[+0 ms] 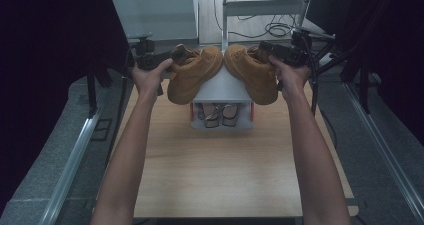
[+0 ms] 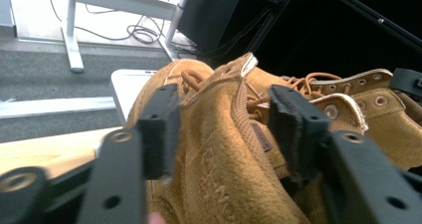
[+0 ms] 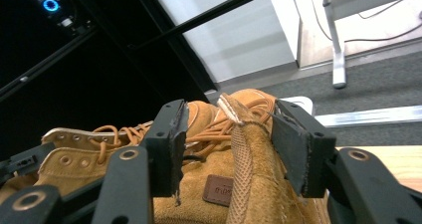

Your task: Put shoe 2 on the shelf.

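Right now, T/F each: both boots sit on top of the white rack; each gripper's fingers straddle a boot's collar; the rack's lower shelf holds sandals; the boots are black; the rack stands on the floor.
1. Both boots, left boot and right boot, rest on top of the white rack. True.
2. The left gripper and right gripper each have their fingers on either side of a boot's collar. True.
3. The lower shelf holds sandals. True.
4. The boots are black. False: they are tan suede.
5. The rack stands on the floor. False: it stands on the wooden table.
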Available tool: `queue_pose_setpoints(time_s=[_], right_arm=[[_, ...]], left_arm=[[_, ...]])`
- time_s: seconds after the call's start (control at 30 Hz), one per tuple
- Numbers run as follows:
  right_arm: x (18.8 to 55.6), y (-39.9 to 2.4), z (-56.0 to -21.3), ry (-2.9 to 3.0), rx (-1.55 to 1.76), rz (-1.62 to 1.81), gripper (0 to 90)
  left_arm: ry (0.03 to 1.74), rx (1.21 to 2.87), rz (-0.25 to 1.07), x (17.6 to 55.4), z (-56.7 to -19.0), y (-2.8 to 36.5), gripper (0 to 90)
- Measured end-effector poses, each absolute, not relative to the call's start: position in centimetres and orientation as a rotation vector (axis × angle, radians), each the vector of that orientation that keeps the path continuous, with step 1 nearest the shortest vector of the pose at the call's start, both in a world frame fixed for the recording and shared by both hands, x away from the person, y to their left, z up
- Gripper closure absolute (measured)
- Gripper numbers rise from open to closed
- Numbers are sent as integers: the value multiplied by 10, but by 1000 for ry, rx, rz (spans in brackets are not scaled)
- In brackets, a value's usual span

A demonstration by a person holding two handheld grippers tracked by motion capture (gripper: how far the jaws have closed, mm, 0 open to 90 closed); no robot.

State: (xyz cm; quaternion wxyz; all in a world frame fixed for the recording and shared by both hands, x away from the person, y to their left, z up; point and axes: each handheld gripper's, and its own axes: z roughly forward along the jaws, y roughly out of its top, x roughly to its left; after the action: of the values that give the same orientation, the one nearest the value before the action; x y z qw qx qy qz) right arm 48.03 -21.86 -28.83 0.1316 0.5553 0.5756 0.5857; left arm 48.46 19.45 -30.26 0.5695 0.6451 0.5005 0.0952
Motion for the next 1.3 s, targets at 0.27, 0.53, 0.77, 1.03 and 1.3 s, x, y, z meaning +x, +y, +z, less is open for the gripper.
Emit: queue_pose_setpoints(time_s=[0.27, 0.53, 0.77, 1.03, 1.3], right_arm=[[477, -222, -290, 1649, 1592, 1729, 403], [461, -236, -278, 1636, 1520, 1753, 420], [440, -255, -276, 1623, 1439, 1815, 526], [428, -274, -288, 1617, 1444, 1773, 681], [420, -287, -304, 1646, 1432, 1685, 842]], left_arm=[[1144, 1508, 269, 475, -296, 202, 388], [1107, 1518, 303, 458, -291, 218, 393], [1074, 1498, 329, 438, -292, 235, 433], [1091, 1501, 350, 424, -300, 249, 521], [1127, 1539, 352, 417, -314, 260, 761]])
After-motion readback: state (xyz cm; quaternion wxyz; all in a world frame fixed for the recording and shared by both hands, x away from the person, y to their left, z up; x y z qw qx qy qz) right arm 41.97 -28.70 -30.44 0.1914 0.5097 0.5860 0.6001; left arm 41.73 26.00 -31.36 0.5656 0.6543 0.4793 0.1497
